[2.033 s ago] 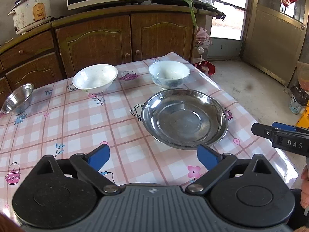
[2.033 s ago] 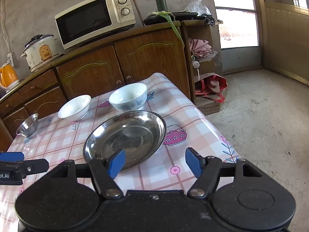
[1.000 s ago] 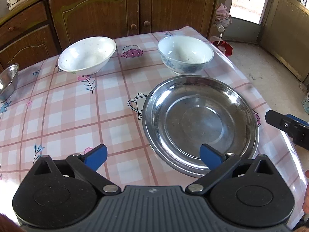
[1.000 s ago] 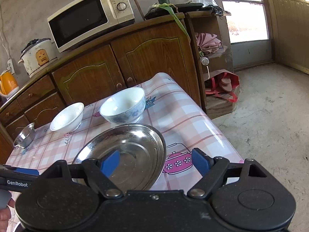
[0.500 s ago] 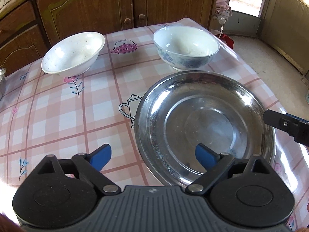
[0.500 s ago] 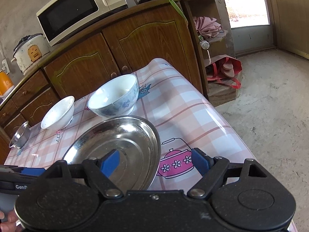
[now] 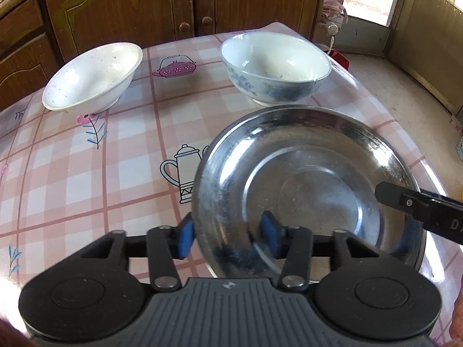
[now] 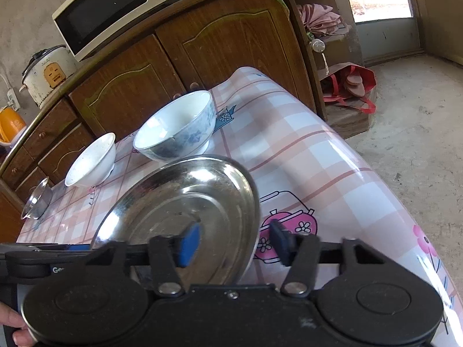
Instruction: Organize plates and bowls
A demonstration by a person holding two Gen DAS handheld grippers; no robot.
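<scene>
Steel plate (image 7: 306, 179) sits at the tabletop's (image 7: 86, 173) 5 o'clock corner, where both hand-held grippers, wide open a second ago, are now closing. The left hand-held gripper (image 7: 227, 238) straddles its 7 o'clock rim, the right hand-held gripper (image 8: 234, 244) its 3 o'clock rim; neither pinches yet, so a two-sided lift looks imminent.

The left gripper (image 7: 227, 238) has a ribbed dark grey body with a small diamond mark at twelve o'clock on its top edge, two round black discs at three and nine o'clock, black linkage arms on silver rivets, and blue finger pads (image 7: 185, 238). The right gripper (image 8: 234, 244) is matte black, with the same discs, rivets and blue pads (image 8: 189, 243), plus a small screw at its centre. White lettering marks each gripper's side arm.
</scene>
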